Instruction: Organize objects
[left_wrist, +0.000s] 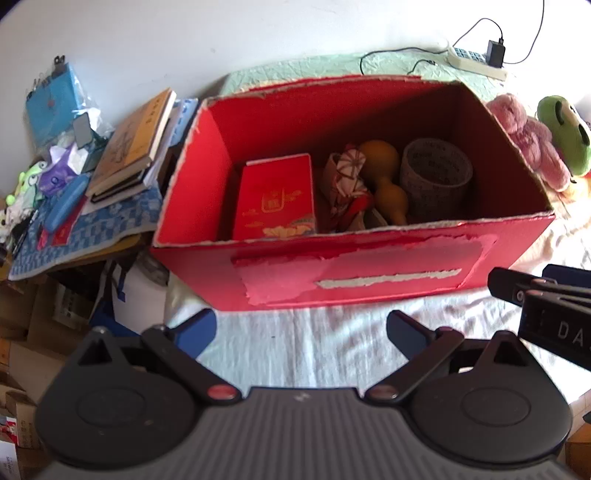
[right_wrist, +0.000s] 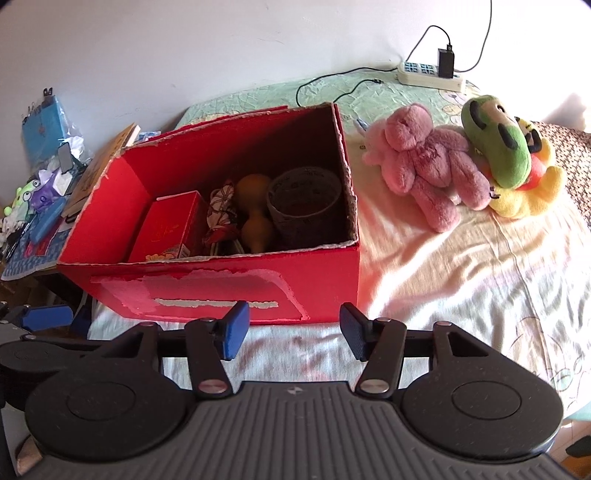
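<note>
My left gripper (left_wrist: 301, 332) points forward and down, its two blue-padded fingers (left_wrist: 406, 334) spread wide with nothing between them. My right gripper (right_wrist: 293, 330) sits just beside it on the right, tilted down the same way, jaws parted, blue pads (right_wrist: 236, 328) facing each other across an empty gap. From my left wrist I see the right one's black side at the edge; from my right wrist, a blue left pad.
</note>
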